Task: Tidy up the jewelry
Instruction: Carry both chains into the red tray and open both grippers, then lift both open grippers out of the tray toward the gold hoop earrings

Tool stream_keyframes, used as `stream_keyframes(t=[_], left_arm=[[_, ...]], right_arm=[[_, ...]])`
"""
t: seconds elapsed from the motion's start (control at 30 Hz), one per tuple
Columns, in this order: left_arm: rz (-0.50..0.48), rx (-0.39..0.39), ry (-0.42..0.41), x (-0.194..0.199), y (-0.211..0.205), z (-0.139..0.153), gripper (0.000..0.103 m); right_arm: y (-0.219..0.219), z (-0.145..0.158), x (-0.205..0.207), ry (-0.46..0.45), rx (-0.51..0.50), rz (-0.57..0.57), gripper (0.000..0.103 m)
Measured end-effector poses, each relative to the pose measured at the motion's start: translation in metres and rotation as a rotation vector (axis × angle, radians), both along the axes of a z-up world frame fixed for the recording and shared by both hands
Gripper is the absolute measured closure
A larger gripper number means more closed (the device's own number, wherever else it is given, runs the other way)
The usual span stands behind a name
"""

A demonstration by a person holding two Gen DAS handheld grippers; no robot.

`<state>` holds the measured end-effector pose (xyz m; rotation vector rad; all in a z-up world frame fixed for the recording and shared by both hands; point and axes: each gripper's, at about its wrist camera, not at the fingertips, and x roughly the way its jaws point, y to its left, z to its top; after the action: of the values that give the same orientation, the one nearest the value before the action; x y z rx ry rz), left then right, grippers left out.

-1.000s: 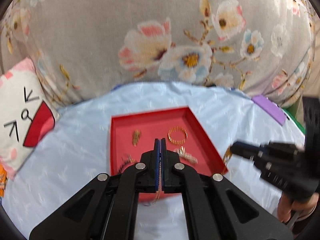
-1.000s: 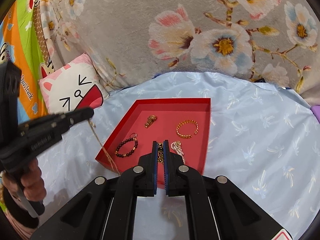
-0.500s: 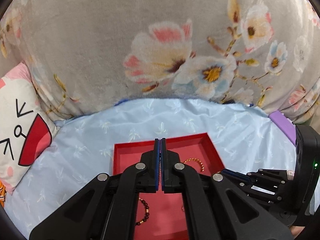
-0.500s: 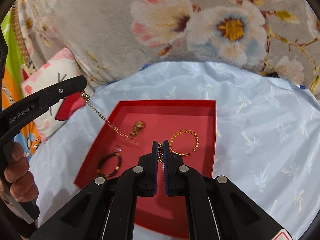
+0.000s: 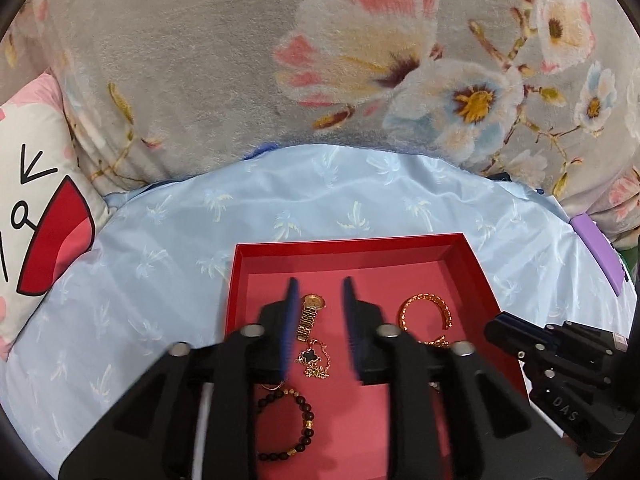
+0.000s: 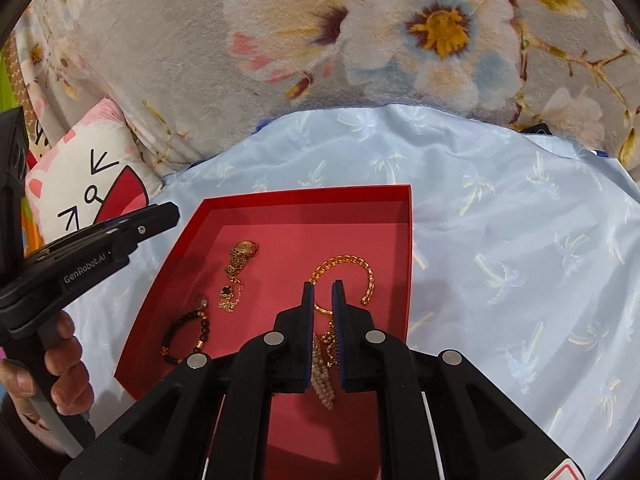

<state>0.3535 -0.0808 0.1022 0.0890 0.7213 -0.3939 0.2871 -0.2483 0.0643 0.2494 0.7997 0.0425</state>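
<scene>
Low in the left wrist frame, the left gripper [image 5: 319,312] hangs over the red tray [image 5: 486,280], its jaws spread wide apart with nothing between them. Under its near left finger lies a dark bead bracelet [image 5: 286,424]. Between the fingers, on the tray floor, sit a clover-pendant chain [image 5: 314,360] and, just beyond it, a gold watch [image 5: 309,316]. Right of centre lies a gold bangle [image 5: 426,312].

Low in the right wrist frame, the right gripper [image 6: 322,300] has its jaws parted by a narrow gap, poised over the near edge of the bangle [image 6: 346,280]; a pearl piece [image 6: 323,380] lies below the gap. Whether the pads touch anything cannot be told. At the left edge, a hand [image 6: 56,376] holds the other gripper's handle.

Beyond the tray spreads a pale blue cloth [image 5: 320,196], then a floral blanket [image 5: 240,60], with a cat cushion [image 5: 36,200] at the left.
</scene>
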Motion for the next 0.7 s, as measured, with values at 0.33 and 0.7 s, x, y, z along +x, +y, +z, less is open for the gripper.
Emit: stream_keyframes(t=[0.33,0.7], left_arm=[[0.034,0.014,-0.051,-0.05,0.03,0.01,0.06],[0.122,0.054,0.033,-0.14,0.106,-0.034,0.053]], right_arm=[[0.009,0.022,-0.058,-0.071,0.005,0.033,0.083],[0.032,0.002,-0.14,-0.03,0.019,0.074,0.079]])
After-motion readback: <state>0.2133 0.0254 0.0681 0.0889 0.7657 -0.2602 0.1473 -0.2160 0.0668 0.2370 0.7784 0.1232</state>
